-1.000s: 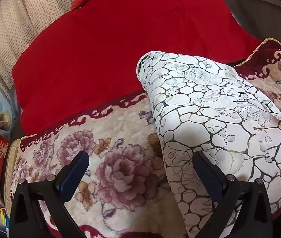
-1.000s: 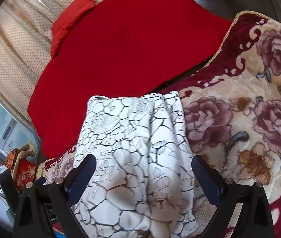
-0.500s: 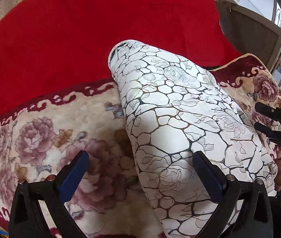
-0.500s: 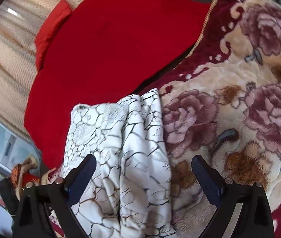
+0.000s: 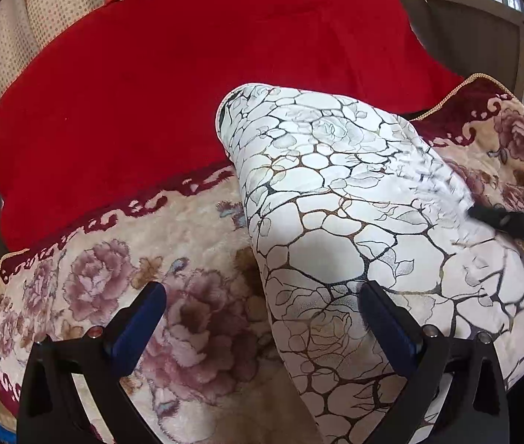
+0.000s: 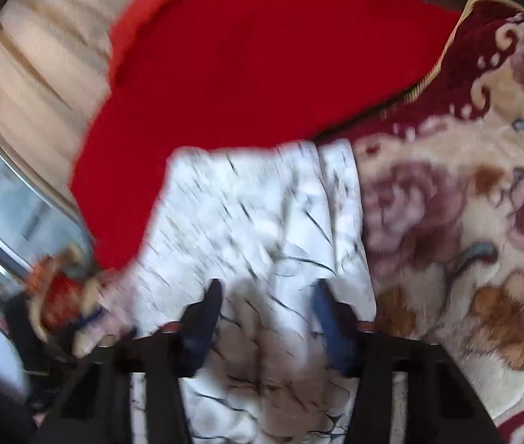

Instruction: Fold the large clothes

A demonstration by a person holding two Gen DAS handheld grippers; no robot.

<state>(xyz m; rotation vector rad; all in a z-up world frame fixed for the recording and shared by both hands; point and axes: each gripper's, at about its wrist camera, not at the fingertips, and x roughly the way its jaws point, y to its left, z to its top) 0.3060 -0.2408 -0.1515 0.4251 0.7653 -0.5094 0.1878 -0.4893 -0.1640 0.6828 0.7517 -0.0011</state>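
No legible text, label or number anywhere — only patterns, partly blurred.

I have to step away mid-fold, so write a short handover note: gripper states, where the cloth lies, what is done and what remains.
Left gripper: open, hovering over the near left edge of the folded white garment with the dark crackle pattern; nothing held.
Right gripper: jaws have just been closing, with a fold of the garment between them; the blurred view does not show whether the pads press it yet.
The garment lies as a long folded bundle on the beige floral plush blanket, its far end by the red cloth.
Done: folded into a narrow strip.
Left: probably confirm the right grip, take the left edge, fold again.
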